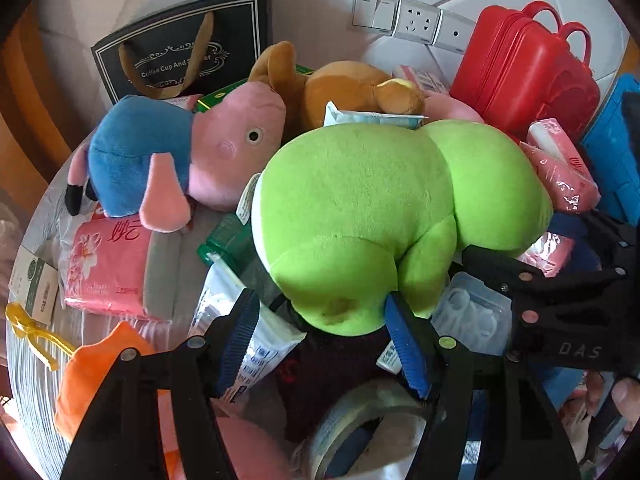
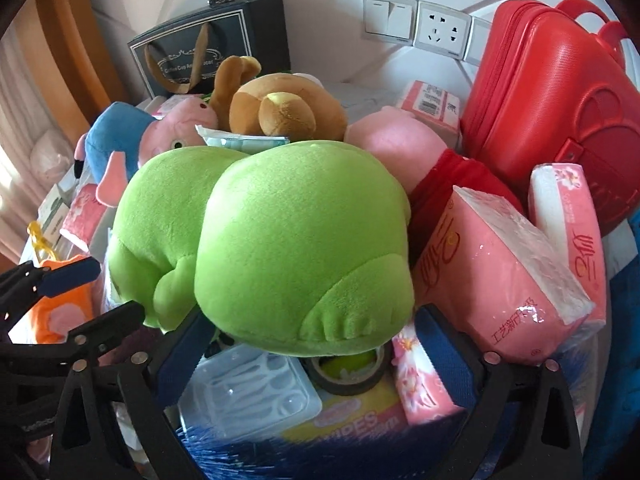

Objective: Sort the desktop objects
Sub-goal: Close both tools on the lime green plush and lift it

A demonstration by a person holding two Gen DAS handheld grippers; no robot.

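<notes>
Left gripper (image 1: pixel 324 344): jaws part open, one foot of the green plush toy (image 1: pixel 384 216) between the blue pads; the right pad touches the foot, the left pad stands clear of it, so a grip cannot be confirmed. A tape roll (image 1: pixel 360 424) lies directly beneath.

Right gripper (image 2: pixel 316 356): jaws wide, set either side of the toy's other rounded end; neither pad visibly presses the plush. No earlier view given. Below it sit a clear plastic case (image 2: pixel 248 388), a dark tape roll (image 2: pixel 348 372) and a wipes pack (image 2: pixel 352 420).

The green toy lies on top of the heap, mid-table. To its right, pink tissue packs (image 2: pixel 500 280); to its left, another pink tissue pack (image 1: pixel 104 268) and an orange item (image 1: pixel 92 376) at the table's near-left edge (image 1: pixel 28 380).

Behind: a pink-and-blue plush (image 1: pixel 168 160), a brown plush (image 1: pixel 352 92), a red case (image 1: pixel 524 68) at far right, a black gift bag (image 1: pixel 184 44) against the wall, wall sockets (image 1: pixel 416 20) above.
</notes>
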